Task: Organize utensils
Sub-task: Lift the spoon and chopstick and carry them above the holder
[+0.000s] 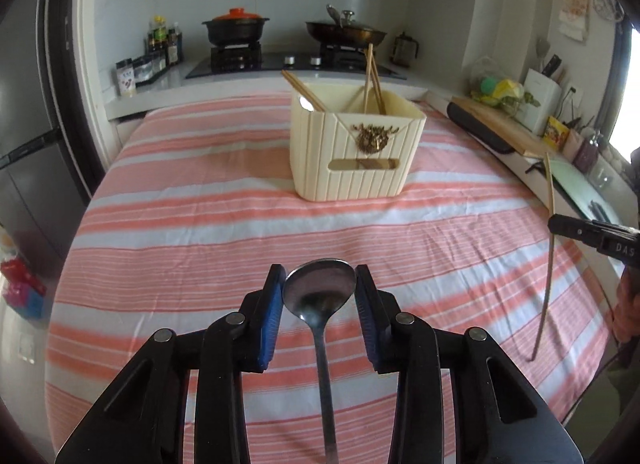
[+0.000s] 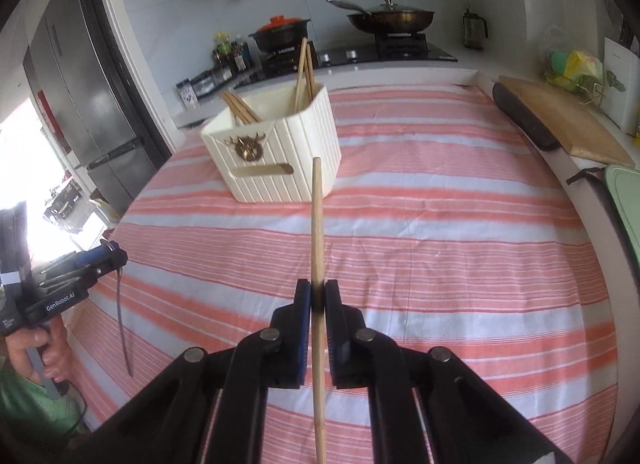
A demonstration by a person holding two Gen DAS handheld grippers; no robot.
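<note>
Count, taken relative to the cream holder point(image 1: 356, 148):
- Holder: 1, on the striped table point(image 1: 200, 224).
- Chopsticks point(image 1: 374, 78) standing in holder: 4, in two pairs.
- Chopstick point(image 2: 317, 248) outside holder: 1.
- Metal spoon point(image 1: 320, 296) outside holder: 1.
- Tools: 2, left tool point(image 1: 320, 284) and right tool point(image 2: 317, 296).
- Pans behind holder: 2.

Left gripper point(image 1: 320, 284): blue pads clamping metal spoon point(image 1: 320, 296) by its bowl. Cream utensil box point(image 1: 356, 144) with chopsticks point(image 1: 372, 80) beyond, on striped cloth point(image 1: 200, 232). Right gripper point(image 1: 554, 222) holding one chopstick point(image 1: 548, 256).
</note>
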